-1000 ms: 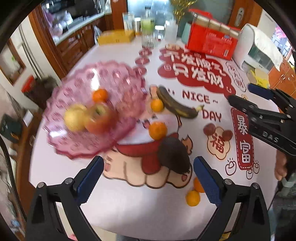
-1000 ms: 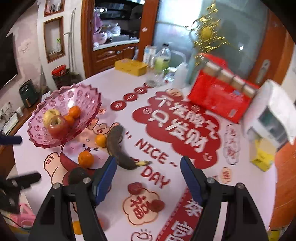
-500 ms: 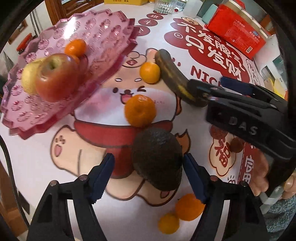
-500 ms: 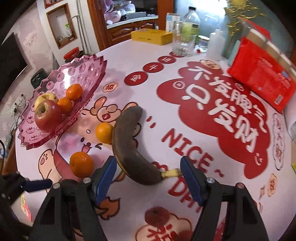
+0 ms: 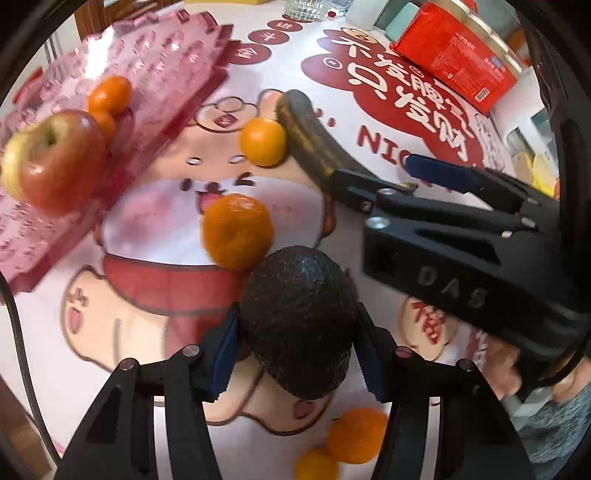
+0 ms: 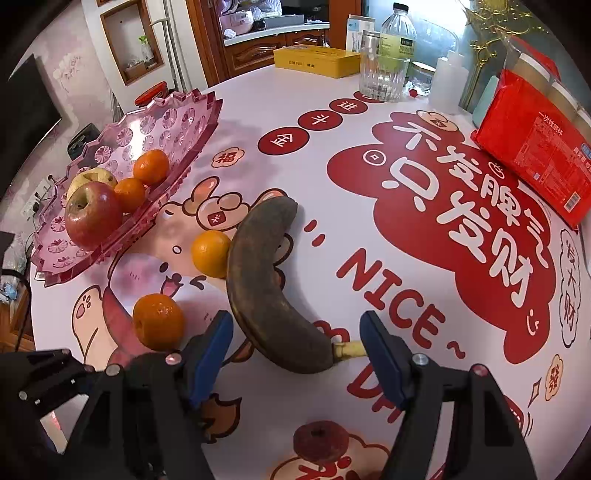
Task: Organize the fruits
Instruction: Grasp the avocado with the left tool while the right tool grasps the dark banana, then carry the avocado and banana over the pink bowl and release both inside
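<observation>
My left gripper (image 5: 295,350) is shut on a dark avocado (image 5: 299,325) just above the table. My right gripper (image 6: 299,354) is open, its blue pads on either side of the stem end of a brown overripe banana (image 6: 262,288) lying on the table; the banana also shows in the left wrist view (image 5: 314,144). A pink glass fruit bowl (image 6: 177,122) at the left holds a red apple (image 6: 92,214), a yellow apple and two mandarins. Loose mandarins lie on the table (image 6: 210,253), (image 6: 159,321), (image 5: 354,435).
The table has a white and red printed cloth (image 6: 461,206). At the back stand a red carton (image 6: 535,173), a glass (image 6: 380,77), a water bottle (image 6: 399,33) and a yellow box (image 6: 317,61). The right gripper body (image 5: 461,254) fills the right of the left wrist view.
My left gripper moved forward and closed on the avocado. My right gripper moved down and in, so its open fingers now straddle the banana's stem end.
</observation>
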Available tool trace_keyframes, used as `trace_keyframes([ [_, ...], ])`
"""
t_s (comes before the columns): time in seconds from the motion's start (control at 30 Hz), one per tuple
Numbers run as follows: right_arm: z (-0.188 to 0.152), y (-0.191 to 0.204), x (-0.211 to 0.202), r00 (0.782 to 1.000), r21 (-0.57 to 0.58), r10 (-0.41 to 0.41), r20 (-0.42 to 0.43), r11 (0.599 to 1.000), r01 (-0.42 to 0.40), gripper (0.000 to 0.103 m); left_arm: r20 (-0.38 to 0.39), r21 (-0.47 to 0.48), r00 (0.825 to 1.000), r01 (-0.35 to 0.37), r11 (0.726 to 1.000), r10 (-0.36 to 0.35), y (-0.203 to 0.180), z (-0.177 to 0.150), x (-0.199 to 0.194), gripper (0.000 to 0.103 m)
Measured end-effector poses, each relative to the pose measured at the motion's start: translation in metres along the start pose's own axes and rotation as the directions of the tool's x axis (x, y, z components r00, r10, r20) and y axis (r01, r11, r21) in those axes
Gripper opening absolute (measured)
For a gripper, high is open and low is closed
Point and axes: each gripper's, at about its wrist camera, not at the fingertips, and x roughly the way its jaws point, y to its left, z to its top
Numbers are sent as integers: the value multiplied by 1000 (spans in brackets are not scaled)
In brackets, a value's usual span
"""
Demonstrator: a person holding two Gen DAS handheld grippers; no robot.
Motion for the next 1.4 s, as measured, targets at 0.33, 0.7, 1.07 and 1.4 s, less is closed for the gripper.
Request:
trace_keyframes([
  [0.33, 6, 15, 21, 1000, -46, 12, -24, 999, -13, 67, -1, -31, 997, -78, 996, 78, 42, -7, -15, 55],
  [0.7, 17, 30, 37, 1000, -81, -25, -18, 996, 23, 42, 3, -66, 997, -72, 995, 72, 56, -9, -20, 56],
  [1.07, -2, 32, -4, 1000, -27, -21, 13, 999, 21, 32, 5, 3, 995, -97, 995, 97, 44, -17, -26, 55],
  [1.4, -17, 38, -66, 995, 37, -11, 103, 999, 7, 31, 72, 79, 994, -92, 993, 86, 37, -23, -71, 55],
])
